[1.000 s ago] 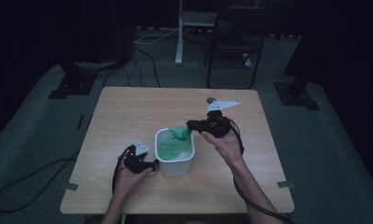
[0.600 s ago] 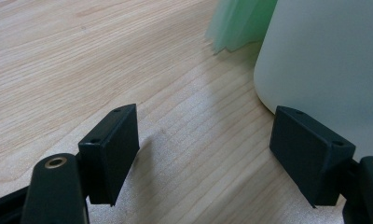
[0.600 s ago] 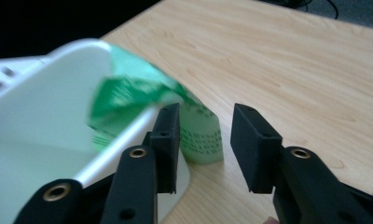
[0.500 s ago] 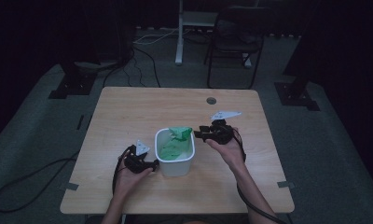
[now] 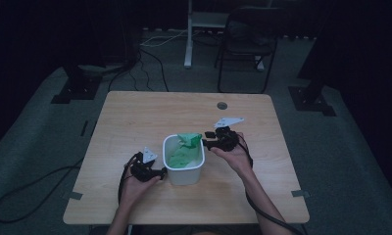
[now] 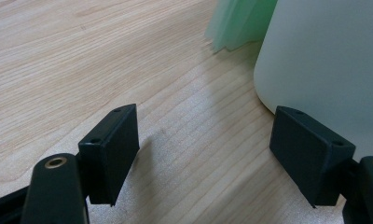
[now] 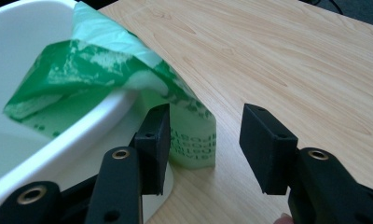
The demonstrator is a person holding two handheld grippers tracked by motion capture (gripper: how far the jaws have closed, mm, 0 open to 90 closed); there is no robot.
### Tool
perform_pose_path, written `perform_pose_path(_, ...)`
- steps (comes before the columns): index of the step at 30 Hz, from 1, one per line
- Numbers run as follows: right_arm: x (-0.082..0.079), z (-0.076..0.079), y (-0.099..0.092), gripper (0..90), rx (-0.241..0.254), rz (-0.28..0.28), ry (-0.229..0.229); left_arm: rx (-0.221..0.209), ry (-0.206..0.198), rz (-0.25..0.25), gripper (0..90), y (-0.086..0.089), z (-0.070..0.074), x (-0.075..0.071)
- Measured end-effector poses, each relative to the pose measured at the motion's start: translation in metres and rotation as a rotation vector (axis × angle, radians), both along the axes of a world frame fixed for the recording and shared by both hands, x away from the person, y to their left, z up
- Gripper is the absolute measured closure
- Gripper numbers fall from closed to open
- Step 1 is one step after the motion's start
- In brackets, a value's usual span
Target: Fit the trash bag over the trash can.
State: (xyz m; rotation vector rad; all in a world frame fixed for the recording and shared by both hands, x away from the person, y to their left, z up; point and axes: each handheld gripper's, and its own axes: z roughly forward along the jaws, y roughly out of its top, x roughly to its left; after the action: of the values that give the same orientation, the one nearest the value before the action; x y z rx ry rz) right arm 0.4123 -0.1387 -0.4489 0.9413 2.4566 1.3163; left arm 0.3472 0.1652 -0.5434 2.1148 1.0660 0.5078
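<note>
On the bench: white bin, green bag draped over its rim. Left claw wide beside bin wall. Right claw wide at bag's hanging edge.

I count 1 wooden table, frame centre. On it: 1 white bin, 1 green plastic bag draped over the bin's rim. 2 handheld grippers: left gripper, right gripper. 2 hands on them. Upper frame: 1 dark chair, 1 white post.
</note>
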Motion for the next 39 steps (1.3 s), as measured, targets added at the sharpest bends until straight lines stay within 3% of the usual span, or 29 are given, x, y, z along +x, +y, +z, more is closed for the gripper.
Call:
perform_pose_path(6,0.008,-0.004,0.010,54.8,-0.014,0.008,-0.001,0.001,-0.001,0.001,24.7,0.000,0.000,0.000)
perform_pose_path(9,0.010,-0.005,0.013,67.7,-0.001,0.020,0.009,0.000,-0.001,0.000,24.7,0.000,0.000,0.000)
perform_pose_path(10,0.010,-0.005,0.013,67.7,-0.001,0.020,0.009,0.000,-0.001,0.000,24.7,0.000,0.000,0.000)
perform_pose_path(11,0.010,-0.004,0.013,78.6,0.010,0.020,0.013,0.000,0.000,-0.001,24.7,0.000,0.000,0.000)
perform_pose_path(16,0.007,-0.001,0.005,89.0,0.036,0.003,0.018,0.002,-0.002,-0.004,24.7,0.000,0.002,-0.003)
perform_pose_path(23,-0.004,0.007,-0.008,89.8,0.038,-0.011,0.002,-0.003,-0.002,-0.011,24.7,0.000,0.004,-0.013)
perform_pose_path(33,-0.045,0.022,-0.035,89.3,0.006,-0.046,-0.051,-0.013,0.003,-0.006,24.7,-0.002,0.004,-0.012)
perform_pose_path(36,-0.058,0.017,-0.037,87.3,0.002,-0.017,-0.035,-0.015,0.004,-0.003,24.7,-0.003,0.004,-0.011)
perform_pose_path(39,-0.067,0.006,-0.036,76.2,-0.015,0.041,0.002,-0.015,0.005,0.000,24.7,-0.004,0.003,-0.009)
